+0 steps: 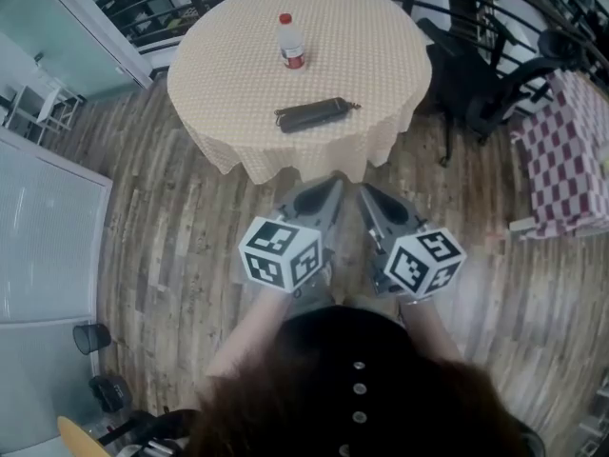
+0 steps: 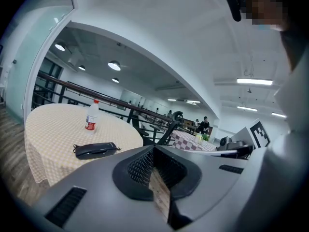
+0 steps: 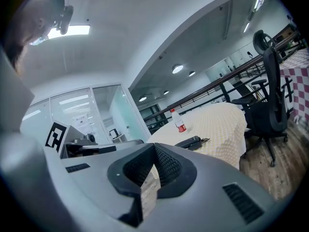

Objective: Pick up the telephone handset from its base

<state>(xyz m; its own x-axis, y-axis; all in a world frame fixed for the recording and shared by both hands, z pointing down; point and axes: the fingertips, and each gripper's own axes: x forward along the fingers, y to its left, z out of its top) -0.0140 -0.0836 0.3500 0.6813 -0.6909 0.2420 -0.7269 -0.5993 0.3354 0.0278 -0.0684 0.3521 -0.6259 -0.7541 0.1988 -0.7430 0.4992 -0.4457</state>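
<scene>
A black telephone [image 1: 312, 114], handset lying on its base, rests near the front edge of a round table [image 1: 228, 74] with a cream cloth. In the gripper views the telephone [image 2: 95, 149] [image 3: 189, 142] is still some way ahead. My left gripper [image 1: 333, 185] and right gripper [image 1: 365, 192] are side by side over the wooden floor, short of the table, both pointing at it. Seen along its own jaws, the left gripper [image 2: 154, 151] is shut and empty. The right gripper [image 3: 154, 149] is likewise shut with nothing in it.
A clear bottle with a red cap [image 1: 291, 43] stands behind the telephone. A black office chair [image 1: 476, 84] and a table with a checked cloth [image 1: 571, 150] are to the right. A glass partition [image 1: 48, 246] and a small black bin [image 1: 90, 336] are at the left.
</scene>
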